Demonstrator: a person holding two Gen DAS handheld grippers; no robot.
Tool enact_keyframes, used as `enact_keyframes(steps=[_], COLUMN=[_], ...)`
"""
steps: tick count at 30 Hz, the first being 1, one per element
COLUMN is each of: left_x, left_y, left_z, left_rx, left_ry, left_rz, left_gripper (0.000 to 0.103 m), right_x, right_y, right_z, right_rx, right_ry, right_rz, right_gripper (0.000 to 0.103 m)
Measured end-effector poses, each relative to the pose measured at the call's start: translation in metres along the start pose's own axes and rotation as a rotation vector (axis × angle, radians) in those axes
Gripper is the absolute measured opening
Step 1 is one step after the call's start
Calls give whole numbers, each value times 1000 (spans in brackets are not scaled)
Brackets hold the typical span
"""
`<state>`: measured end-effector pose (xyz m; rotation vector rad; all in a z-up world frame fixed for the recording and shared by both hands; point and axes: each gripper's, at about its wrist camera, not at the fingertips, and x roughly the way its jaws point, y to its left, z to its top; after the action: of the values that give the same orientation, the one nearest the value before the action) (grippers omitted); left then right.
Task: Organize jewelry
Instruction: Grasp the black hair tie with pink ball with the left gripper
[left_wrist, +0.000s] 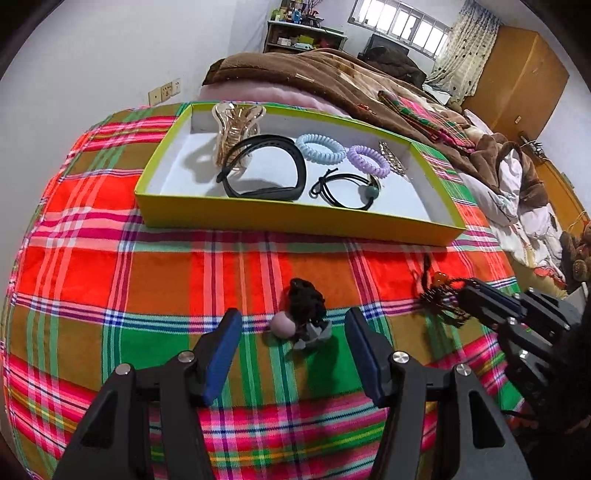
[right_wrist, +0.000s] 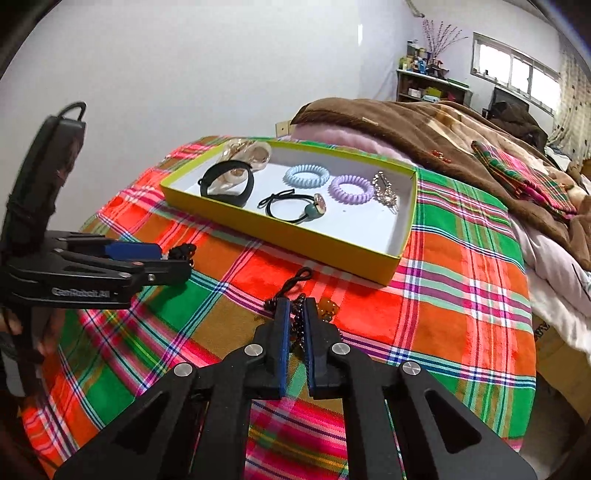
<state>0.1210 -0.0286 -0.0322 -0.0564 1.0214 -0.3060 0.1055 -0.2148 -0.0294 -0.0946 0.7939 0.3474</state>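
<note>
Jewelry tray (left_wrist: 288, 221) on plaid bedspread (left_wrist: 147, 280)

Right end of box (right_wrist: 280, 236): bare white floor, room for tongs to come down.
Left and middle of box: crowded with hair ties (right_wrist: 306, 174) and a black band (right_wrist: 225, 184).
Checked cloth (right_wrist: 454, 291) in front of box: mostly open.
Behind box: brown blanket (right_wrist: 424, 125) heaped high, blocks that side.

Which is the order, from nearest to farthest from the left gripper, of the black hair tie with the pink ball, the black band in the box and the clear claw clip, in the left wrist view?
From the left gripper:
1. Black hair tie with the pink ball, on the cloth just ahead of the open jaws.
2. Black band, in the yellow box, left of middle.
3. Clear claw clip, at the box's far left corner.
</note>
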Motion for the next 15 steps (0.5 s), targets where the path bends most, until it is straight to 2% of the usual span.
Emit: enact_keyframes(steps=[2,7,15], left_x=[1,4,1], left_y=[-4,-7,-8], left_z=[0,2,1], left_rx=[22,49,51], left_ry=[0,-3,-10], left_rz=[16,56,29], left_gripper=[49,34,33], right_x=[-2,-7,-11], right_y=[-2,-7,-10], right_z=[0,-3,-4], right_rx=[7,25,38], right_ry=[-7,-17,-31], right_rz=[1,-3,-7], right_gripper=[7,7,7])
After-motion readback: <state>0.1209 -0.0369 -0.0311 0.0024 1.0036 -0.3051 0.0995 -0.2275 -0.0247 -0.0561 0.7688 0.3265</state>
